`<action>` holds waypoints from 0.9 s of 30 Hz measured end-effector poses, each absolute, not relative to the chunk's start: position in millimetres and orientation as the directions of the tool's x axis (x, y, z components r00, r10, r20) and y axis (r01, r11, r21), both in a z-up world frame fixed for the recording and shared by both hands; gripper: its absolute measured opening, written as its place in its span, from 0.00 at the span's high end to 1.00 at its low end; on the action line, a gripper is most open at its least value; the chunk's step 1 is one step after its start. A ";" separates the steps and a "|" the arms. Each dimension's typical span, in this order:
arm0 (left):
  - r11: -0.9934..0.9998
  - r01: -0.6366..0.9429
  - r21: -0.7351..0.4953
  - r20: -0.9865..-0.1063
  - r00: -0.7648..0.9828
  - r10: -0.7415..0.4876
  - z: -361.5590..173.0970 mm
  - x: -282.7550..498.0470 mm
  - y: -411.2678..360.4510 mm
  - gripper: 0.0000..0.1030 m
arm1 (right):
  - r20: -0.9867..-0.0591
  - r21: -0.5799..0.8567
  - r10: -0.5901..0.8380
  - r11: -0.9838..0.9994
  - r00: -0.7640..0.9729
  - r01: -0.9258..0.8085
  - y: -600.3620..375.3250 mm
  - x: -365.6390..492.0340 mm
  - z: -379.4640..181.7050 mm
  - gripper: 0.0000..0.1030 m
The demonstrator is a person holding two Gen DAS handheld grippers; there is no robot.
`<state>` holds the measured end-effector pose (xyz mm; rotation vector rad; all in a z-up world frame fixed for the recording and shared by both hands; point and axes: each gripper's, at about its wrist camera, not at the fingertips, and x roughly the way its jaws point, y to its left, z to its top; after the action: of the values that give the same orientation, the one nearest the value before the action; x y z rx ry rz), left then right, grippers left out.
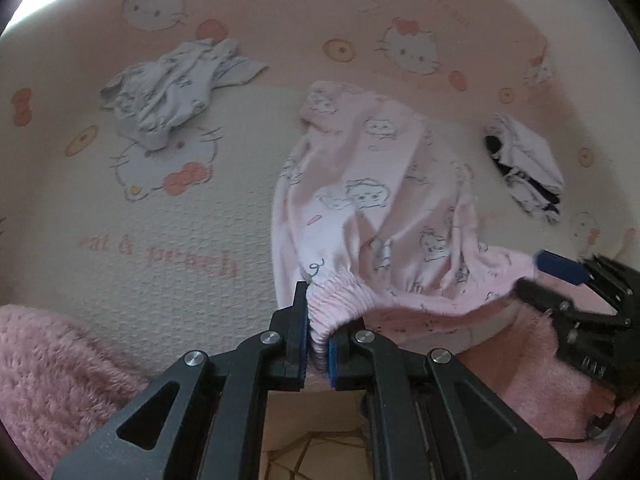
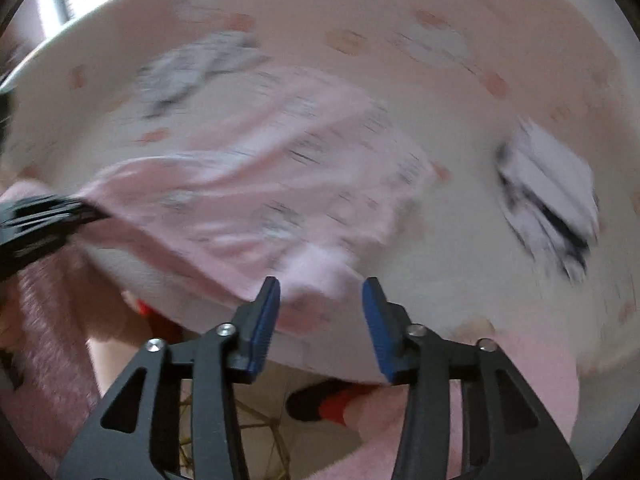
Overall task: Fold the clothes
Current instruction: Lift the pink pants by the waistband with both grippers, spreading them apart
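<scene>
A pink garment (image 1: 360,200) with a cartoon print lies spread on the bed, its elastic waistband toward me. My left gripper (image 1: 318,336) is shut on the left end of that waistband; the right wrist view shows the left gripper (image 2: 48,216) at the left edge, clamping the cloth. My right gripper (image 2: 322,292) is open, its blue pads (image 2: 264,320) well apart, and the blurred hem of the pink garment (image 2: 280,184) lies just ahead of the tips. In the left wrist view the right gripper (image 1: 540,276) sits at the garment's right waistband corner.
A crumpled grey-white garment (image 1: 176,92) lies at the back left of the cat-print bed sheet (image 1: 160,220). A folded white and dark garment (image 1: 524,168) sits at the right. Fuzzy pink sleeves (image 1: 48,368) flank the grippers. A foot (image 2: 316,400) stands on the floor below the bed edge.
</scene>
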<state>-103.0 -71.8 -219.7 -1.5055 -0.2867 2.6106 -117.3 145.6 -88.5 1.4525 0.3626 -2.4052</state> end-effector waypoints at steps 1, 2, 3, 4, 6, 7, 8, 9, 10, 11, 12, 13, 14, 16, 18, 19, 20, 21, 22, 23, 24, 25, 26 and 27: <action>-0.974 -0.008 -0.225 -0.840 -0.506 0.198 -220.2 -104.0 -74.2 0.92 | -0.888 -0.045 -0.156 -0.906 -0.432 0.420 135.0 -117.6 -90.5 0.47; -0.974 -0.008 -0.228 -0.838 -0.508 0.200 -220.7 -103.8 -75.5 0.92 | -0.887 -0.037 -0.181 -0.890 -0.426 0.455 123.0 -116.5 -91.9 0.47; -0.973 -0.007 -0.230 -0.836 -0.509 0.202 -221.1 -103.5 -76.9 0.92 | -0.884 -0.031 -0.205 -0.871 -0.420 0.490 110.8 -114.9 -93.1 0.47; -0.972 -0.006 -0.233 -0.835 -0.511 0.203 -221.1 -102.9 -77.7 0.92 | -0.884 -0.028 -0.217 -0.859 -0.414 0.510 102.9 -114.9 -95.2 0.47; -0.971 -0.002 -0.239 -0.833 -0.513 0.206 -221.0 -101.8 -79.3 0.92 | -0.884 -0.004 -0.254 -0.835 -0.392 0.550 87.5 -114.5 -101.1 0.47; -0.970 0.000 -0.241 -0.832 -0.514 0.207 -220.9 -101.2 -80.1 0.92 | -0.884 0.010 -0.274 -0.822 -0.380 0.570 79.5 -114.1 -104.1 0.47; -0.970 0.002 -0.245 -0.831 -0.515 0.209 -221.5 -101.4 -81.3 0.92 | -0.889 0.014 -0.278 -0.812 -0.365 0.584 70.9 -116.1 -110.3 0.47; -0.968 0.002 -0.249 -0.829 -0.518 0.213 -223.0 -102.8 -82.9 0.92 | -0.894 0.006 -0.268 -0.808 -0.359 0.590 66.3 -117.9 -114.4 0.47; -0.968 -0.001 -0.252 -0.827 -0.520 0.216 -222.7 -102.5 -82.9 0.93 | -0.894 -0.031 -0.239 -0.812 -0.380 0.583 62.6 -121.1 -119.1 0.50; -0.967 -0.003 -0.253 -0.826 -0.519 0.218 -222.9 -102.3 -82.5 0.92 | -0.890 -0.078 -0.202 -0.817 -0.410 0.572 58.4 -125.2 -124.6 0.54; -0.968 -0.003 -0.251 -0.830 -0.514 0.217 -224.6 -102.3 -81.1 0.92 | -0.881 -0.112 -0.164 -0.839 -0.443 0.533 60.9 -131.9 -125.7 0.63; -0.969 -0.002 -0.248 -0.834 -0.509 0.215 -226.4 -102.4 -79.7 0.92 | -0.871 -0.139 -0.124 -0.866 -0.476 0.481 66.1 -139.6 -125.0 0.67; -0.969 -0.002 -0.246 -0.837 -0.504 0.213 -228.1 -102.5 -78.2 0.92 | -0.858 -0.166 -0.083 -0.889 -0.507 0.427 71.3 -147.3 -124.3 0.68; -0.968 -0.001 -0.251 -0.849 -0.479 0.221 -235.0 -104.9 -76.5 0.92 | -0.818 -0.187 -0.031 -0.930 -0.574 0.317 90.0 -155.5 -106.4 0.71; -0.967 0.003 -0.256 -0.864 -0.449 0.228 -243.8 -110.9 -73.1 0.92 | -0.763 -0.184 0.003 -0.960 -0.646 0.213 114.1 -159.8 -78.1 0.74; -0.968 0.000 -0.253 -0.867 -0.443 0.227 -245.8 -113.8 -70.3 0.90 | -0.743 -0.180 0.010 -0.966 -0.669 0.185 123.3 -159.3 -64.6 0.74; -0.969 -0.008 -0.247 -0.870 -0.439 0.225 -247.5 -117.7 -65.6 0.89 | -0.726 -0.175 0.014 -0.971 -0.688 0.165 131.4 -158.2 -52.0 0.74; -0.970 -0.015 -0.241 -0.873 -0.433 0.224 -249.2 -121.6 -60.2 0.87 | -0.709 -0.171 0.019 -0.974 -0.705 0.146 137.9 -155.7 -41.8 0.74; -0.971 -0.021 -0.237 -0.876 -0.428 0.223 -250.7 -125.7 -53.4 0.78 | -0.692 -0.168 0.025 -0.978 -0.721 0.127 143.8 -152.6 -32.6 0.75; -0.972 -0.026 -0.233 -0.879 -0.421 0.222 -252.7 -129.4 -46.6 0.72 | -0.675 -0.164 0.032 -0.981 -0.737 0.108 149.7 -149.6 -23.5 0.75; -0.973 -0.025 -0.231 -0.884 -0.412 0.220 -255.8 -132.3 -39.9 0.71 | -0.658 -0.160 0.039 -0.983 -0.752 0.089 155.6 -146.5 -14.3 0.76; -0.973 -0.024 -0.229 -0.889 -0.403 0.219 -259.0 -135.1 -33.2 0.70 | -0.640 -0.155 0.047 -0.985 -0.767 0.070 161.5 -143.4 -5.2 0.76; -0.975 -0.024 -0.220 -0.895 -0.393 0.212 -262.7 -137.6 -26.6 0.70 | -0.622 -0.150 0.054 -0.987 -0.781 0.051 167.4 -140.4 4.0 0.76; -0.981 -0.026 -0.193 -0.905 -0.382 0.188 -268.1 -139.0 -20.6 0.70 | -0.603 -0.145 0.062 -0.989 -0.795 0.032 173.3 -137.3 13.1 0.76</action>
<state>-139.0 -20.6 -268.1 -1.6669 -0.2213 2.4990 -137.3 173.3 13.1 1.0105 0.2330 -2.9825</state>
